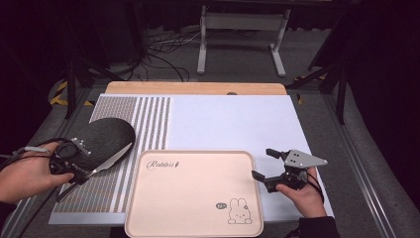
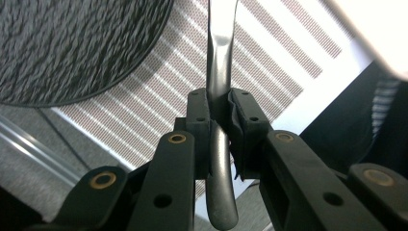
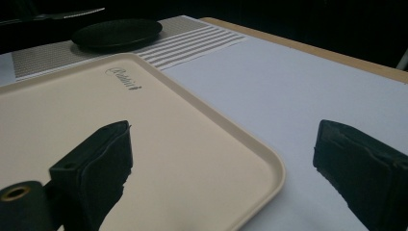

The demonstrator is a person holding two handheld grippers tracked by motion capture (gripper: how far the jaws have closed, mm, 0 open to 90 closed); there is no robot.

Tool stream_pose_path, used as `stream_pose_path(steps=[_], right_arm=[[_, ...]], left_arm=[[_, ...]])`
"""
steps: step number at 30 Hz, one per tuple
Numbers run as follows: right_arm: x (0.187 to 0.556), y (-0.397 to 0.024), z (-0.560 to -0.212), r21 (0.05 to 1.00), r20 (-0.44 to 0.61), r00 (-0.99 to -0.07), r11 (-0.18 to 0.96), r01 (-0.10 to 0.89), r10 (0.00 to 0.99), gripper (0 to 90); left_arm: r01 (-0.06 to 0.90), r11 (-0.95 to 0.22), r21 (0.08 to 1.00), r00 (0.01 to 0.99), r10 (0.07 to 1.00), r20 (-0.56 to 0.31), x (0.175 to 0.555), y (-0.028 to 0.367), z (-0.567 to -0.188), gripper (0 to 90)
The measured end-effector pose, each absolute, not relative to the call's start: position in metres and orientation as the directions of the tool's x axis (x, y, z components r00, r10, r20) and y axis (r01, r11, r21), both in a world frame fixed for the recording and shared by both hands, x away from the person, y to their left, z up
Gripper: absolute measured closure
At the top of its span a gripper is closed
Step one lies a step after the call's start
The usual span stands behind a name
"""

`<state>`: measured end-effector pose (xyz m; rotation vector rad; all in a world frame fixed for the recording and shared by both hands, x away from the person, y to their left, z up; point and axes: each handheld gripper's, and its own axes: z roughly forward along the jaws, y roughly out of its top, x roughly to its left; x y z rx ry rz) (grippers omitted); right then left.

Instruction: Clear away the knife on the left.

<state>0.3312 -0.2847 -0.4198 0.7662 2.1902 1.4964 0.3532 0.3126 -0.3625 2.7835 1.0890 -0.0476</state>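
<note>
Gripping a metal knife (image 1: 106,162) by its handle, the left gripper (image 1: 79,171) held the blade slanted above the striped placemat (image 1: 148,124), just beside a dark round plate (image 1: 106,139) and left of the cream tray (image 1: 193,193). Its jaws were clamped tight on the handle. The right gripper (image 1: 262,166) hovered at the tray's right edge, jaws spread wide and holding nothing, over the white table cover (image 1: 233,124).

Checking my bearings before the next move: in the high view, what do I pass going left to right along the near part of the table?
left gripper → knife clamped in it → beige tray → right gripper, jaws open
</note>
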Motion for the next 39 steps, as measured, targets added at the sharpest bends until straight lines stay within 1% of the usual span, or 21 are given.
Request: stream_pose_path(steps=[4, 8, 12, 16, 17, 22, 25, 27, 32, 37, 39], right_arm=[[0.331, -0.286, -0.420, 0.932, 0.000, -0.777, 0.282, 0.228, 0.629, 7.3], [0.331, -0.285, -0.420, 0.931, -0.001, -0.778, 0.285, 0.229, 0.628, 7.2], [0.331, -0.285, -0.421, 0.930, -0.003, -0.779, 0.289, 0.228, 0.626, 7.3], [0.332, -0.285, -0.421, 0.930, -0.001, -0.780, 0.287, 0.229, 0.626, 7.2], [0.332, -0.285, -0.421, 0.930, -0.001, -0.780, 0.287, 0.229, 0.625, 7.2], [0.331, -0.286, -0.421, 0.930, 0.000, -0.781, 0.288, 0.230, 0.624, 7.2], [0.331, -0.286, -0.421, 0.930, 0.000, -0.781, 0.286, 0.229, 0.625, 7.2], [0.332, -0.286, -0.421, 0.929, 0.001, -0.781, 0.288, 0.232, 0.625, 7.1], [0.332, -0.287, -0.421, 0.929, 0.001, -0.781, 0.289, 0.232, 0.624, 7.1], [0.331, -0.290, -0.421, 0.931, 0.003, -0.778, 0.283, 0.232, 0.628, 7.1], [0.331, -0.290, -0.421, 0.930, 0.004, -0.778, 0.283, 0.233, 0.629, 7.1]], left_arm=[[0.714, -0.683, 0.152, 0.697, 0.713, -0.072, 0.350, 0.302, -0.359, 80.0], [0.745, -0.649, 0.155, 0.663, 0.745, -0.069, 0.348, 0.293, -0.356, 80.0], [0.764, -0.622, 0.171, 0.642, 0.760, -0.103, 0.345, 0.282, -0.352, 80.0], [0.787, -0.594, 0.164, 0.614, 0.777, -0.135, 0.341, 0.272, -0.352, 80.0], [0.781, -0.601, 0.173, 0.622, 0.772, -0.129, 0.341, 0.270, -0.352, 80.0], [0.785, -0.593, 0.178, 0.618, 0.768, -0.171, 0.339, 0.258, -0.353, 80.0], [0.776, -0.602, 0.188, 0.630, 0.758, -0.169, 0.339, 0.245, -0.356, 80.0], [0.773, -0.606, 0.184, 0.633, 0.755, -0.172, 0.339, 0.236, -0.357, 80.0], [0.762, -0.621, 0.180, 0.647, 0.731, -0.216, 0.339, 0.220, -0.361, 80.0], [0.737, -0.654, 0.168, 0.675, 0.704, -0.221, 0.339, 0.207, -0.370, 79.9], [0.738, -0.655, 0.165, 0.674, 0.699, -0.240, 0.339, 0.201, -0.373, 80.0]])
